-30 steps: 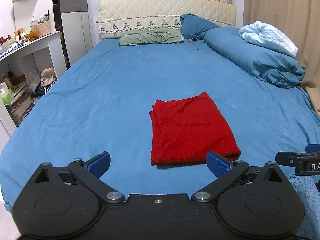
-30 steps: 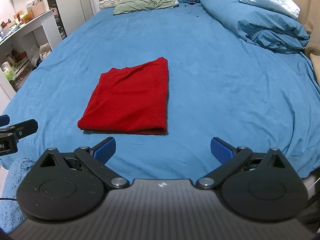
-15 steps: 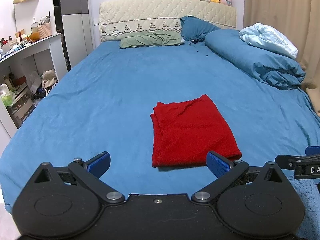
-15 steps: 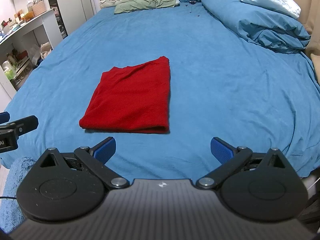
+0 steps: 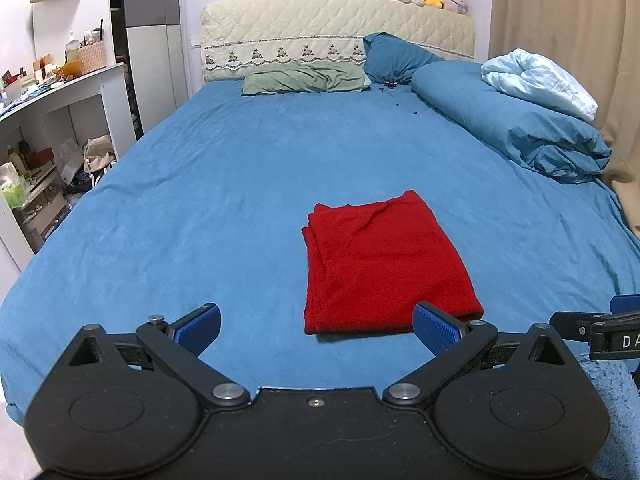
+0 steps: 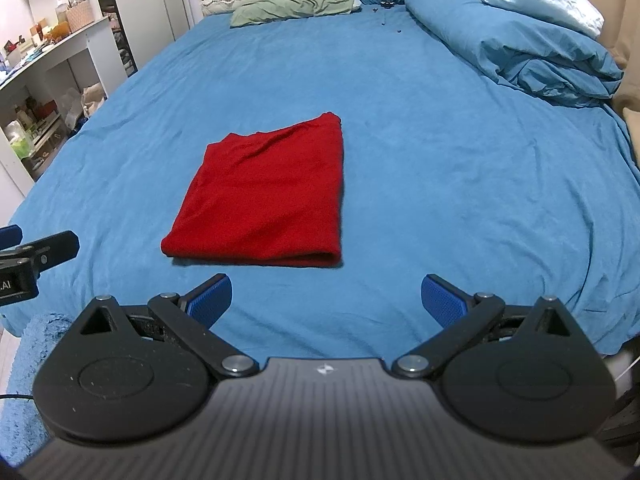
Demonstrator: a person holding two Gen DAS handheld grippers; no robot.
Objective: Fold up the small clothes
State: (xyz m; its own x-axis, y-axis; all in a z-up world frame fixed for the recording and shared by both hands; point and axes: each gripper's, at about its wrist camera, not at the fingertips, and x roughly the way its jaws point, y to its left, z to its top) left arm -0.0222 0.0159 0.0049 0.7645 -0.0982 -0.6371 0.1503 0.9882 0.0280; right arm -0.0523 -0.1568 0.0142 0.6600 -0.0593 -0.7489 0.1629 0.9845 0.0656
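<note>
The red knit garment, folded into a flat rectangle [image 5: 384,264], lies on the blue bed sheet [image 5: 224,184] near the bed's foot edge. It is just beyond my left gripper [image 5: 316,330] and beyond and to the left of my right gripper [image 6: 326,300]. Both of my grippers stand wide apart, holding nothing, and neither touches the cloth.

I judge the fold nearly done: the rectangle looks tidy, with layered edges stacked along its left side and a rounded fold at its near edge. If 1 more fold is wanted, I would bring my 2 grippers to the 2 near corners of the red garment, 1 each. I should come in low along the sheet so the lower finger slides under every layer. Then I close firmly, lift only a little and carry the near edge over to meet the far edge squarely.

The far-left corner looks slightly rumpled, though the fisheye bends it and I cannot be sure. The soft sheet may bunch up under a finger, so I should pinch cloth only. The blue duvet roll [image 6: 516,40] lies well beyond the garment and is no obstacle.
</note>
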